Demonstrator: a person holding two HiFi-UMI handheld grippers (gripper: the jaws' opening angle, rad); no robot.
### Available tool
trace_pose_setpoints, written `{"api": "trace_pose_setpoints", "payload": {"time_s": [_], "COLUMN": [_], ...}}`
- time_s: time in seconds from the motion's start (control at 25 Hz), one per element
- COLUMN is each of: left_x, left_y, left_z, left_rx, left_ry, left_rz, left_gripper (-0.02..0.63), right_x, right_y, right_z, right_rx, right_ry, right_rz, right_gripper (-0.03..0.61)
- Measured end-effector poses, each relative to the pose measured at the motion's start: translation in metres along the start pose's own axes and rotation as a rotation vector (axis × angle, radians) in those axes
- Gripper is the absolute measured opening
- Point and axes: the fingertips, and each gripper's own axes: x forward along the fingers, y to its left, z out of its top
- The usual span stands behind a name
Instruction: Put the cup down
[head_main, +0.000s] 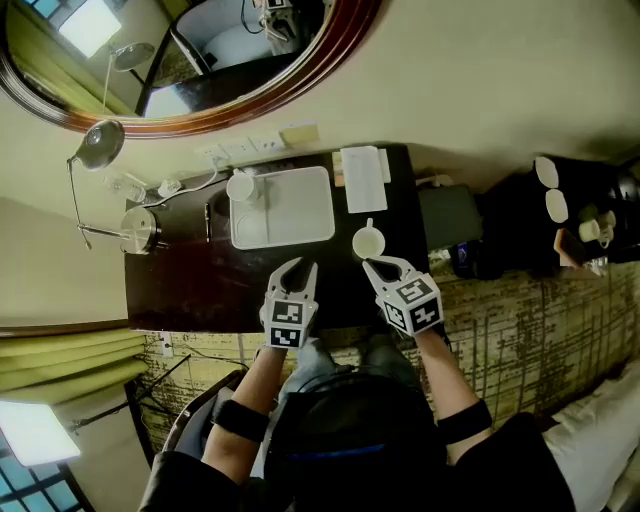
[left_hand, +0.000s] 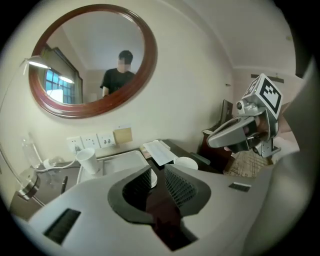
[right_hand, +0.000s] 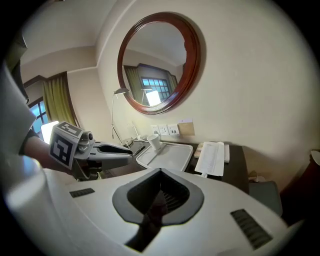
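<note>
- Left gripper (head_main: 298, 270): it hangs over the desk's (head_main: 180, 290) front edge, left of the middle. Its jaws are drawn nearly together with a narrow gap between them, and only dark desk top shows in that gap.
- Tray (head_main: 285, 241): it is white and lies against the desk's back edge near the middle. A paper cup (head_main: 241, 186) stands in its back left corner.
- Cup (head_main: 368, 243): it stands upright on the bare desk, just off the tray's front right corner. No jaw touches it, so it looks already set down. It is small and white, with a handle pointing toward the back edge.
- Handling: it is probably glazed ceramic — stiff, light enough for one gripper, slick under the pads, and liable to chip if dropped or knocked over.
- Hold: the safest grip is likely across the wall at the rim, one jaw inside and one outside. The thin handle offers less to bite on.
- Right gripper (head_main: 385, 268): its jaws are pressed together and empty. Its tips hover just in front of the cup, apart from it — near enough that a forward nudge could tip the cup.
</note>
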Motion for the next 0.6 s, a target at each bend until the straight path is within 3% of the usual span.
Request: {"api": "trace_pose_setpoints", "payload": {"time_s": [0.2,0.6], "left_x": [-0.03,-0.081], "left_y": [0.037,0.107], "left_z": [0.0,-0.018], "left_rx": [-0.076,-0.248], "left_ry": [0.002,0.036], "left_rz": [0.067,0.133], "left_gripper": [0.0,0.0], "right_x": [0.02,0.062], "right_y": [0.024,0.066], "right_z": [0.008,0.025], "right_rx": [-0.025,-0.099], "right_ry": [0.018,0.048], "right_rz": [0.028,0.075], "right_gripper": [0.006,0.006]}}
